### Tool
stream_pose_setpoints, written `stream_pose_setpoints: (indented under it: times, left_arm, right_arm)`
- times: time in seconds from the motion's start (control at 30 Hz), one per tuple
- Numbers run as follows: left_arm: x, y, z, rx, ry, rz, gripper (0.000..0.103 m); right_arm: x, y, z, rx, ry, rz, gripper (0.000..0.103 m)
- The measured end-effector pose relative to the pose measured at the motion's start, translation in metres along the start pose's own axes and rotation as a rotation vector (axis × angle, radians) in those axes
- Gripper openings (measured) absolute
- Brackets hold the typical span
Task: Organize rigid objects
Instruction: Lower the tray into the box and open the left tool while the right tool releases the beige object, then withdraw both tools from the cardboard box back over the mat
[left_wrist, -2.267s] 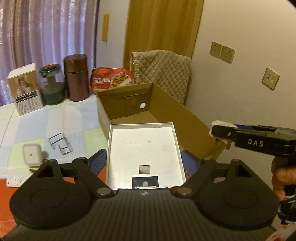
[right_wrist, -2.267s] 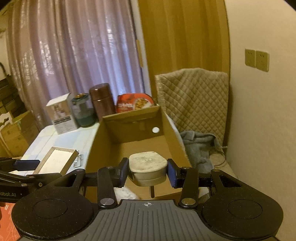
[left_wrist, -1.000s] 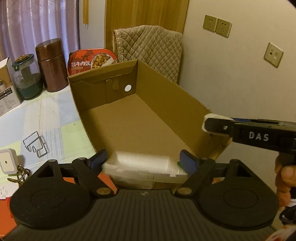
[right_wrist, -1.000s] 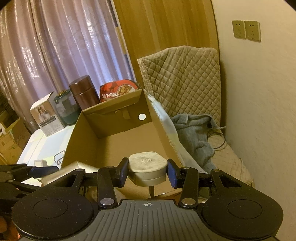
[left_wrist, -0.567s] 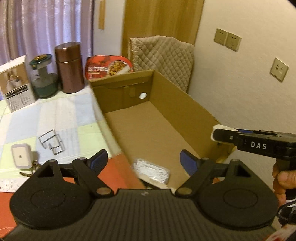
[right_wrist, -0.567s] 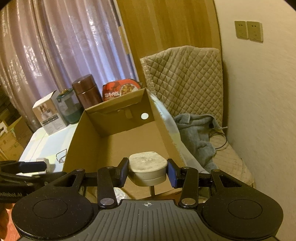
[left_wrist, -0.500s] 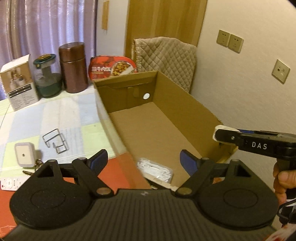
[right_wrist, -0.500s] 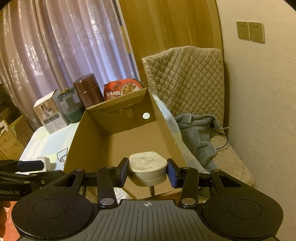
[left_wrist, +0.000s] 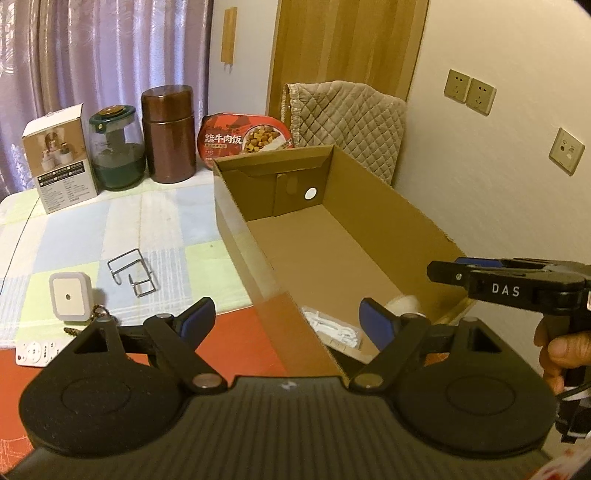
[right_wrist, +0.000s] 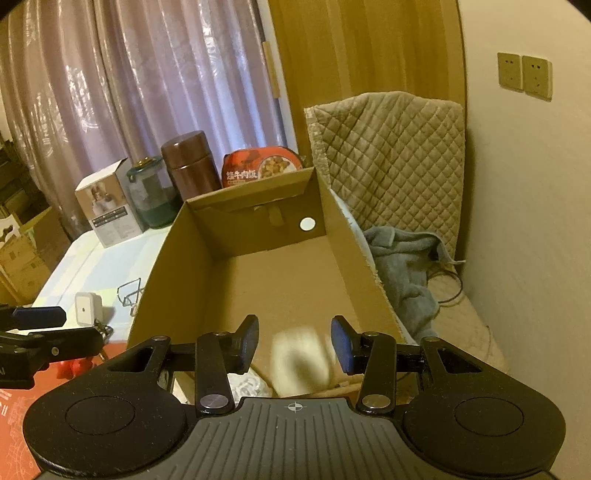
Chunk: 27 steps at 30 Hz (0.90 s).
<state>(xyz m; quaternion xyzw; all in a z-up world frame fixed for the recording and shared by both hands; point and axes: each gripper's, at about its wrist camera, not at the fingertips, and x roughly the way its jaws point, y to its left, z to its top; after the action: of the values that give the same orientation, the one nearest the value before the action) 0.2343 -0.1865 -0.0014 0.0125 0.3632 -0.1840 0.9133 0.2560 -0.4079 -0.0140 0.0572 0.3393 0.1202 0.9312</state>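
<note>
An open cardboard box (left_wrist: 369, 229) stands on the table's right side, and a flat white tray (left_wrist: 328, 328) lies at its near end. My left gripper (left_wrist: 284, 317) is open and holds nothing, hovering over the box's near left wall. A person's hand holds my right gripper (left_wrist: 480, 277) over the box's right wall. In the right wrist view the right gripper (right_wrist: 295, 349) has no grip on the white plug adapter (right_wrist: 299, 358), a blur dropping below its pads. The same blur, the plug adapter (left_wrist: 402, 304), shows inside the cardboard box (right_wrist: 295, 280).
On the checked cloth left of the box lie a white night light (left_wrist: 68, 295), wire hooks (left_wrist: 133, 273) and a white remote (left_wrist: 33, 350). A carton (left_wrist: 59, 162), glass jar (left_wrist: 116, 147), brown canister (left_wrist: 168, 134) and food bowl (left_wrist: 245, 136) line the back. A quilted chair (left_wrist: 343, 110) stands behind.
The left gripper let the white tray go into the box and drew back to the left. The white plug adapter has slipped out of the right gripper and is falling.
</note>
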Motion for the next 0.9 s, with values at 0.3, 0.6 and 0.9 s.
stream_pose_setpoints:
  times: [0.3,0.6,0.9]
  left_arm:
    - [-0.026,0.014,-0.004,-0.037,-0.038,0.03,0.082]
    - [-0.083,0.032,-0.028,-0.066,-0.119,0.078,0.082]
    - [-0.141,0.065,-0.07,-0.108,-0.128,0.153,0.082]
  right_arm:
    - [-0.023,0.007,0.007,0.013,-0.053,0.007,0.043]
    - [-0.072,0.053,-0.017,0.02,-0.085,0.082,0.051]
    - [-0.097,0.113,-0.055,-0.037,-0.048,0.135,0.053]
